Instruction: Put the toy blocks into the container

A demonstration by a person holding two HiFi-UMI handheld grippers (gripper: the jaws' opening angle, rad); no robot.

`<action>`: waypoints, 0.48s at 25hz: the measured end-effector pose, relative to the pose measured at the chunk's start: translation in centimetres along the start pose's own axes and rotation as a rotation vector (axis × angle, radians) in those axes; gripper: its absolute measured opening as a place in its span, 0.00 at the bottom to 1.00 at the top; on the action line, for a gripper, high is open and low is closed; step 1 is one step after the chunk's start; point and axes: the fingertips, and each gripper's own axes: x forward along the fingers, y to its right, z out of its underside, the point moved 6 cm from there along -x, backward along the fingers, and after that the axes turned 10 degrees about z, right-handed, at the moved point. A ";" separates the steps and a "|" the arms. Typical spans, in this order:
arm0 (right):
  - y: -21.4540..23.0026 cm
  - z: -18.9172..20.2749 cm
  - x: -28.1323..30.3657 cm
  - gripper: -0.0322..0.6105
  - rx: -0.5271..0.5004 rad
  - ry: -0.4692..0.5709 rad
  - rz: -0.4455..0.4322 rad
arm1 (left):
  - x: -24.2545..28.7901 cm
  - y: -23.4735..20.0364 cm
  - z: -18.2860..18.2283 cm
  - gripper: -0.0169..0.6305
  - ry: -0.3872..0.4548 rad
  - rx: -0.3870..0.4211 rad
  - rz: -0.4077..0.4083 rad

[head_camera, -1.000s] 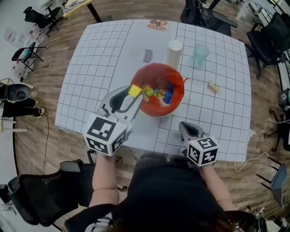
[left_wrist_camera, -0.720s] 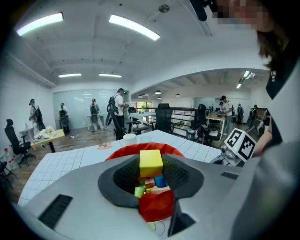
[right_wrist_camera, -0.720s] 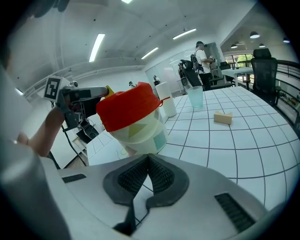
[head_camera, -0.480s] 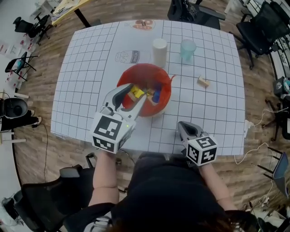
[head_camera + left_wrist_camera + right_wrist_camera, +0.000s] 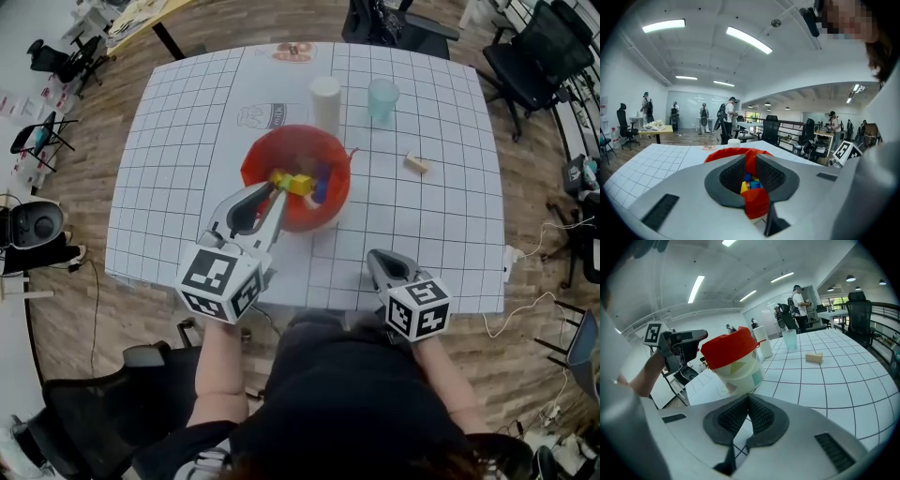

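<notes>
The red container (image 5: 251,161) stands mid-table with several coloured toy blocks (image 5: 301,184) inside. My left gripper (image 5: 275,193) hangs over its near rim, tips above the inside. Its jaws are closing, a narrow gap is left and nothing is between the pads. Through that gap in the left gripper view (image 5: 750,161) I see the blocks (image 5: 750,183) and the red container rim (image 5: 723,153). A pale wooden block (image 5: 415,164) lies alone to the right. My right gripper (image 5: 377,260) is shut and empty near the front edge, facing the container (image 5: 729,350) and the wooden block (image 5: 815,357).
A white cup (image 5: 325,97) and a teal cup (image 5: 382,97) stand behind the container. The gridded table (image 5: 178,150) ends close in front of me. Office chairs and cables surround it on the wooden floor. People stand far off in the room.
The yellow block that the left gripper held over the rim now lies in the container. The left jaws opened, then narrowed, and the gripper drew back slightly. The right gripper stayed put.
</notes>
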 end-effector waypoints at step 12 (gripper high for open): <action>0.7 -1.1 -1.5 0.07 -0.007 0.060 0.017 | -2.4 3.3 2.4 0.07 0.066 -0.031 0.015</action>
